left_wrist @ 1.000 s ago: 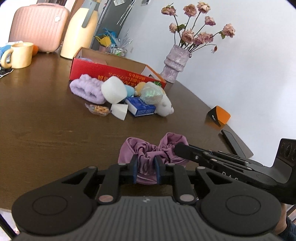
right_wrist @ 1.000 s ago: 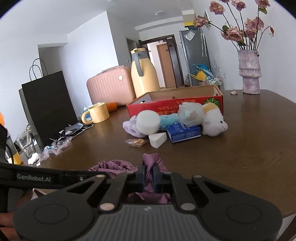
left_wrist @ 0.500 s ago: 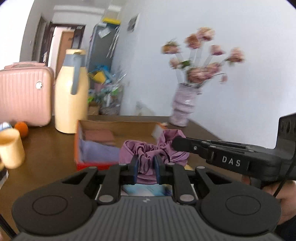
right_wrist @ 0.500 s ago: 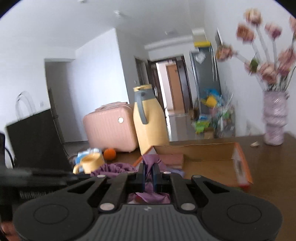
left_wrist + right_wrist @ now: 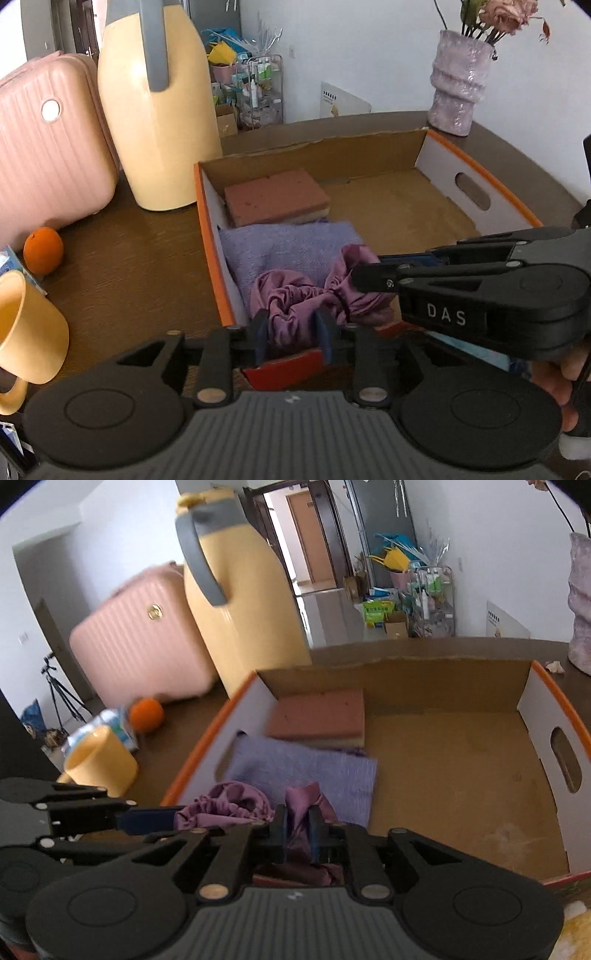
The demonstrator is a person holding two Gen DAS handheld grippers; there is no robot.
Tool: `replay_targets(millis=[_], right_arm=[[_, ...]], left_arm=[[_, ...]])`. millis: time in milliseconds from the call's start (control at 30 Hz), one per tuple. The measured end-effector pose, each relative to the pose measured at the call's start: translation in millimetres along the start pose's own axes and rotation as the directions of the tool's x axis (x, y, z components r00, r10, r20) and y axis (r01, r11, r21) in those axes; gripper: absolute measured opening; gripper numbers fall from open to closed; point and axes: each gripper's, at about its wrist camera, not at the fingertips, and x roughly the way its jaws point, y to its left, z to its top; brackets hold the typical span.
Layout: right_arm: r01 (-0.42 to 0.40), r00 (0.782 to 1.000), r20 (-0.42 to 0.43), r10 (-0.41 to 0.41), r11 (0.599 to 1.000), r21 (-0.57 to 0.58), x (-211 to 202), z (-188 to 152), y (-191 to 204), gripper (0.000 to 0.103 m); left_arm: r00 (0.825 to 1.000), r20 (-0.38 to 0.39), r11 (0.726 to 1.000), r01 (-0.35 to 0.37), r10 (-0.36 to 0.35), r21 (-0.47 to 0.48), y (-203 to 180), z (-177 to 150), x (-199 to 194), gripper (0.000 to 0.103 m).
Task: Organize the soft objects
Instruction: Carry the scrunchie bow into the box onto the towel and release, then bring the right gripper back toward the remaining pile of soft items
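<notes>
Between the jaws of the left gripper (image 5: 291, 334) sits one end of the purple scrunchie (image 5: 314, 295). Its jaws have just been opening. The right gripper (image 5: 297, 829) has the other end between its jaws, which have been opening too. The scrunchie hangs over the near corner of the cardboard box (image 5: 480, 192), above a lilac cloth (image 5: 288, 247) and a brown sponge (image 5: 275, 195).
</notes>
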Motion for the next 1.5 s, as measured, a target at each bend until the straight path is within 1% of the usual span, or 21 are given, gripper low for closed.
replay_targets(millis=[67,100,200,333,433,500,533,600,667,700,767,833,900,1000,1100,1133,1200,1233,1267,1400,1500], right_arm=[[-0.013,1.0,-0.015,0.013,1.0,0.016,-0.4,-1.3,-1.9,0.019],[-0.018,1.0,-0.023,0.019,1.0,0.025,-4.2,-1.5,-3.7,0.024],[-0.023,1.0,0.009,0.023,1.0,0.018,-24.3,3.6,-4.0,0.025],[-0.011,0.995,0.099,0.013,1.0,-0.024,-79.6,17.8,-3.0,0.025],[0.004,0.986,0.167,0.005,0.999,-0.054,-128.0,23.9,-5.3,0.026],[0.024,0.978,0.21,-0.007,0.997,-0.078,-161.5,25.0,-8.3,0.034],[0.041,0.971,0.237,-0.017,0.994,-0.098,-179.6,23.4,-10.4,0.037],[0.086,0.955,0.294,-0.044,0.988,-0.131,-215.0,15.5,-19.0,0.046],[0.122,0.943,0.327,-0.069,0.982,-0.144,-244.5,4.2,-31.4,0.047],[0.14,0.936,0.341,-0.084,0.98,-0.142,-259.5,-3.7,-39.4,0.05],[0.166,0.926,0.361,-0.108,0.977,-0.136,-277.8,-15.9,-49.8,0.055],[0.188,0.918,0.376,-0.124,0.973,-0.137,-288.9,-25.9,-53.4,0.055],[0.192,0.91,0.396,-0.12,0.971,-0.146,-297.5,-36.5,-53.9,0.056],[0.189,0.896,0.436,-0.089,0.963,-0.192,-306.8,-59.1,-49.5,0.058],[0.204,0.884,0.46,-0.083,0.954,-0.219,-316.3,-87.7,-48.4,0.058],[0.201,0.88,0.469,-0.076,0.954,-0.223,-318.6,-96.8,-47.3,0.06],[0.19,0.875,0.481,-0.062,0.956,-0.223,-322.8,-120.4,-46.8,0.07],[0.185,0.871,0.487,-0.054,0.956,-0.226,-324.0,-131.9,-46.3,0.071],[0.177,0.868,0.494,-0.042,0.957,-0.231,-324.4,-146.0,-46.1,0.071],[0.194,0.852,0.522,-0.049,0.954,-0.227,-323.1,-201.5,-44.6,0.073],[0.195,0.86,0.506,-0.062,0.957,-0.215,-320.5,-242.9,-47.1,0.074]], left_arm=[[1.0,0.006,1.0,-0.006,0.007,-0.016,4.6,-3.5,0.3,0.036],[1.0,0.007,1.0,0.001,-0.001,-0.027,8.1,-2.7,-0.2,0.037],[1.0,0.024,1.0,-0.001,0.002,-0.031,8.7,0.1,-17.1,0.04],[0.995,0.089,0.999,-0.04,0.042,-0.026,-0.1,8.0,-61.3,0.041],[0.985,0.159,0.997,-0.067,0.073,-0.038,-9.4,13.7,-105.2,0.049],[0.975,0.205,0.996,-0.077,0.085,-0.049,-17.0,16.0,-132.3,0.056],[0.969,0.231,0.995,-0.081,0.092,-0.054,-20.1,14.6,-146.0,0.058],[0.946,0.302,0.992,-0.097,0.116,-0.078,-26.3,4.8,-173.9,0.063],[0.925,0.353,0.989,-0.118,0.142,-0.088,-32.7,-12.3,-196.0,0.069],[0.912,0.379,0.987,-0.134,0.156,-0.086,-36.5,-22.8,-205.8,0.073],[0.888,0.425,0.984,-0.161,0.176,-0.072,-45.0,-40.1,-220.6,0.073],[0.875,0.445,0.982,-0.176,0.189,-0.072,-52.2,-49.5,-231.4,0.073],[0.866,0.464,0.982,-0.166,0.188,-0.088,-56.9,-56.0,-237.9,0.076],[0.835,0.512,0.98,-0.165,0.201,-0.115,-66.5,-76.4,-248.8,0.077],[0.813,0.541,0.976,-0.185,0.216,-0.113,-74.9,-103.4,-257.0,0.081],[0.804,0.551,0.975,-0.191,0.223,-0.116,-77.4,-112.9,-259.6,0.082],[0.787,0.57,0.971,-0.195,0.238,-0.136,-83.4,-136.7,-264.5,0.084],[0.782,0.577,0.972,-0.189,0.236,-0.142,-86.4,-148.5,-265.1,0.084],[0.781,0.579,0.972,-0.178,0.235,-0.154,-89.2,-161.0,-263.1,0.084],[0.804,0.548,0.969,-0.143,0.232,-0.201,-104.9,-213.7,-244.2,0.084],[0.833,0.508,0.963,-0.103,0.221,-0.251,-114.6,-250.7,-231.3,0.084]])
